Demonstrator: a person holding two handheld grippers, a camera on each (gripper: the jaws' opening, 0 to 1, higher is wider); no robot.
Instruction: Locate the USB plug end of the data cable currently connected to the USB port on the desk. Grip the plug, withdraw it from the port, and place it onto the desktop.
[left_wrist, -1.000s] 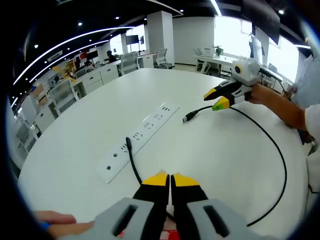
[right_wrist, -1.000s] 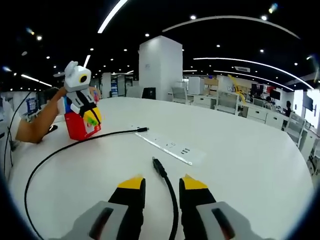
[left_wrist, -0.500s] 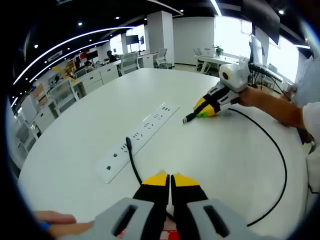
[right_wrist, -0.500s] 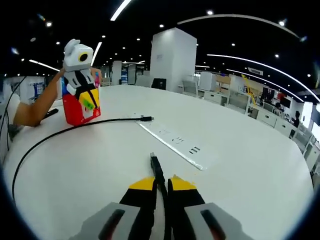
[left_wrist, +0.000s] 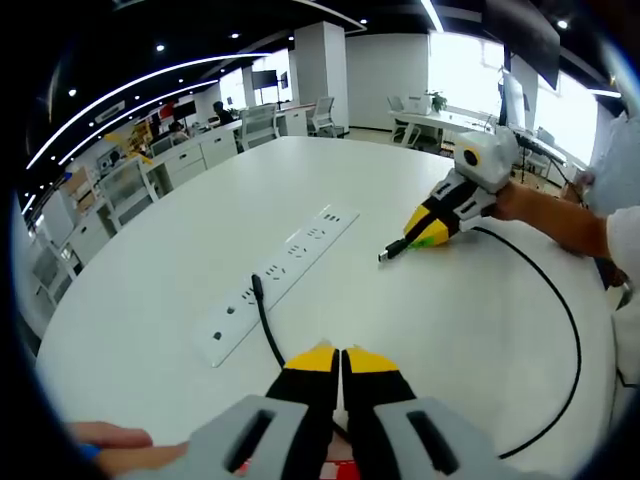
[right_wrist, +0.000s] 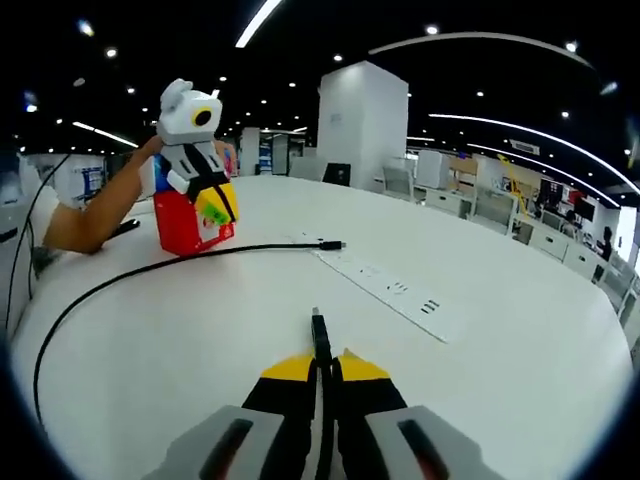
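Right hand-held gripper (right_wrist: 319, 368): jaws pinched nearly together on the black cable (right_wrist: 322, 400) just behind its USB plug (right_wrist: 318, 328), which sticks out forward past the yellow tips. In the left gripper view the same right hand-held gripper (left_wrist: 428, 228) sits tilted down toward the white surface (left_wrist: 430, 330), the plug (left_wrist: 388, 254) poking out of its tips and very close to the surface; cannot tell if it touches. The plug is apart from the white power strip (left_wrist: 277, 277), out of any port.

Left hand-held gripper (left_wrist: 340, 362): yellow-tipped jaws closed tight together; cable runs in beneath them, cannot tell whether it is actually gripped. Another black plug (left_wrist: 257, 289) lies on the power strip near its middle, its cable (left_wrist: 268, 335) running back toward the left jaws. Long black cable loops wide across the surface on the right side (left_wrist: 565, 330).

In the right gripper view the left hand-held gripper (right_wrist: 215, 208) stands by a red box (right_wrist: 183, 224), a person's forearm (right_wrist: 95, 215) behind it. A thin cable end (right_wrist: 328, 244) lies at the near end of the power strip (right_wrist: 395, 293). Office desks and chairs in the background.
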